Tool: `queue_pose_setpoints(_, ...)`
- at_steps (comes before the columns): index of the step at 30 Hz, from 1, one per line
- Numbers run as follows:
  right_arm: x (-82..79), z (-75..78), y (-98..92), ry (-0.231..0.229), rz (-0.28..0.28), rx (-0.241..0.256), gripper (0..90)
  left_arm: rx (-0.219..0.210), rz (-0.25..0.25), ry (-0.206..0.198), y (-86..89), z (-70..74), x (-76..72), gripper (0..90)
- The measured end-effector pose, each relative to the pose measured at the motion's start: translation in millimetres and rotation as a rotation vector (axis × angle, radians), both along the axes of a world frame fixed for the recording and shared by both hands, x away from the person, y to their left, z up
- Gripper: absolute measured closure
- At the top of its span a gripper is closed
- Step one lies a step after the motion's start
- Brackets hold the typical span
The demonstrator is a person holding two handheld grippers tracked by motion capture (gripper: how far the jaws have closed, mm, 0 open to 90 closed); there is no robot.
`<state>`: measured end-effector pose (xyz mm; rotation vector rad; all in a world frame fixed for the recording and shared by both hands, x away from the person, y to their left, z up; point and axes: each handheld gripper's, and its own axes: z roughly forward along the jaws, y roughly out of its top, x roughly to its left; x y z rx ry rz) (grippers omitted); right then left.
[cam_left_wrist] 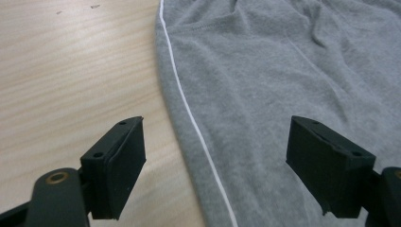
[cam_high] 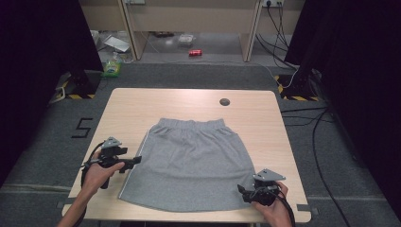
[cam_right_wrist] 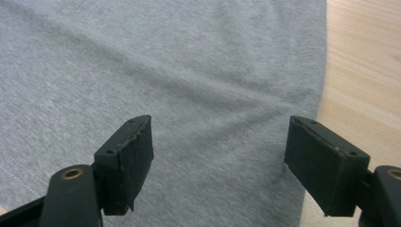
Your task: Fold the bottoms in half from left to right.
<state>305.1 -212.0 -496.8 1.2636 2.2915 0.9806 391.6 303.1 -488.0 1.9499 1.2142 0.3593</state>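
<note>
From the high view, our grey skirt [cam_high: 189, 165] lies flat mid-table, the left gripper [cam_high: 135, 161] at its 9 o'clock edge and the right gripper [cam_high: 242, 191] at 5 o'clock. In the left gripper view, jaws gape wide over the white-piped side seam [cam_left_wrist: 189, 109]; it looks soft, light and floppy. In the right gripper view, jaws are wide too, so we'd pinch the hem corner [cam_right_wrist: 309, 109].

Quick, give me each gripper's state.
Left gripper: open, holding nothing, at the grey skirt's side edge.
Right gripper: open, holding nothing, over its hem corner.

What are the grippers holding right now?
Nothing. The left gripper and right gripper are both open, each poised at a side edge of the grey skirt, one jaw on either side.
</note>
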Motion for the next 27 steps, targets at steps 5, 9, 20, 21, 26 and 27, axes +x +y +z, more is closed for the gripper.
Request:
queue_pose_setpoints(5,0.6,-0.3,1.7,-0.004,0.004,-0.001,24.7,-0.007,0.008,0.000,-5.7,2.3,12.7,19.7)
queue_pose_setpoints(9,0.5,-0.6,3.1,0.003,0.006,0.001,24.7,-0.014,0.004,0.001,-11.2,5.3,21.4,19.8)
queue_pose_setpoints(20,1.3,-0.7,5.5,0.000,0.012,0.003,24.7,-0.024,0.017,0.017,-24.0,5.5,53.4,23.9)
queue_pose_setpoints(21,1.3,-0.6,5.8,-0.001,0.012,0.004,24.8,-0.023,0.023,0.021,-25.5,5.4,56.9,24.2)
queue_pose_setpoints(26,1.0,0.1,6.7,-0.003,0.018,0.008,24.8,-0.015,0.033,0.028,-29.5,6.5,71.0,25.8)
queue_pose_setpoints(27,1.0,0.2,6.7,-0.005,0.019,0.009,24.8,-0.007,0.039,0.029,-30.9,6.9,77.3,27.2)
